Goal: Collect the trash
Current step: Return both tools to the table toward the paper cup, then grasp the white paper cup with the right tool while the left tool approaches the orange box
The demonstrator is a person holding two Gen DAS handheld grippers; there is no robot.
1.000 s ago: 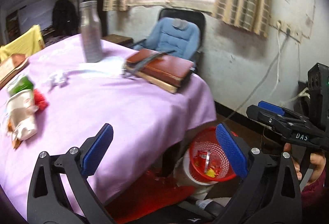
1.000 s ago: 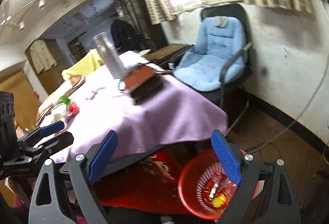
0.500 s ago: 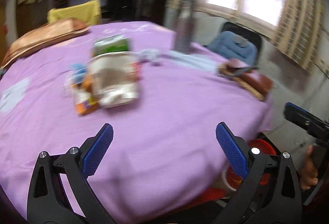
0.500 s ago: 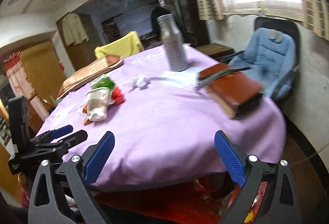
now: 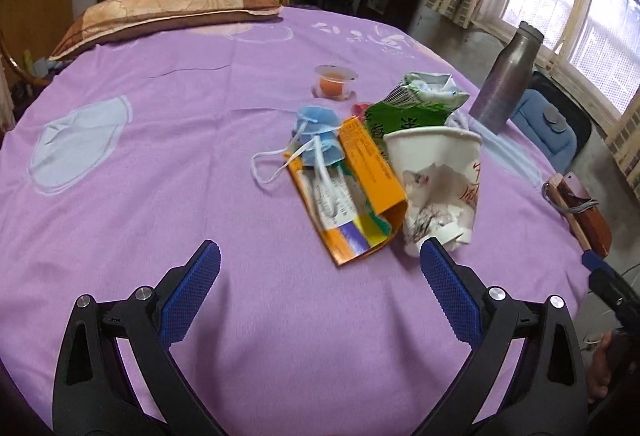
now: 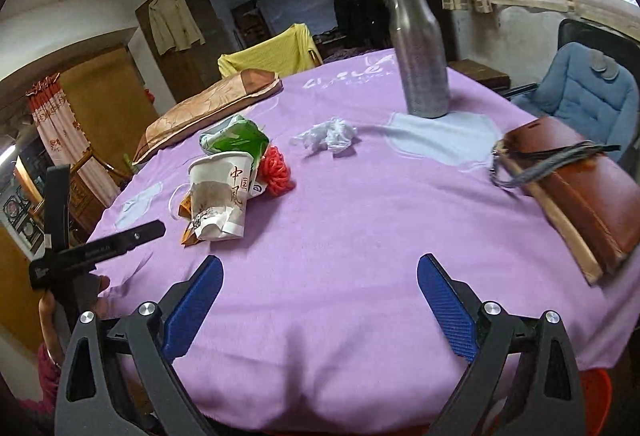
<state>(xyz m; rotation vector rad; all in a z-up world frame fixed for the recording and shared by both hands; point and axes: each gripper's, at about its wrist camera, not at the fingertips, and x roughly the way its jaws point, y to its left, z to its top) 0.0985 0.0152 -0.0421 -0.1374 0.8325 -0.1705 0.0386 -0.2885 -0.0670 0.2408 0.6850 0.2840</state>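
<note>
Both the left gripper (image 5: 320, 268) and the right gripper (image 6: 320, 282) have their blue pads spread wide, nothing between them, poised above the purple tablecloth (image 5: 160, 164). The trash lies in a heap just beyond the left one: a crushed paper cup (image 5: 440, 180), an orange carton (image 5: 356, 192), a blue face mask (image 5: 320, 136) and a green packet (image 5: 412, 104). Only the left view shows a jelly cup (image 5: 335, 81); only the right view shows crumpled tissue (image 6: 330, 135) near the steel bottle (image 6: 418, 48)

I am in a home: a round table (image 5: 160, 156) with a purple cloth, a pillow (image 5: 168, 6) far left, a blue chair (image 6: 588, 92) right.
</note>
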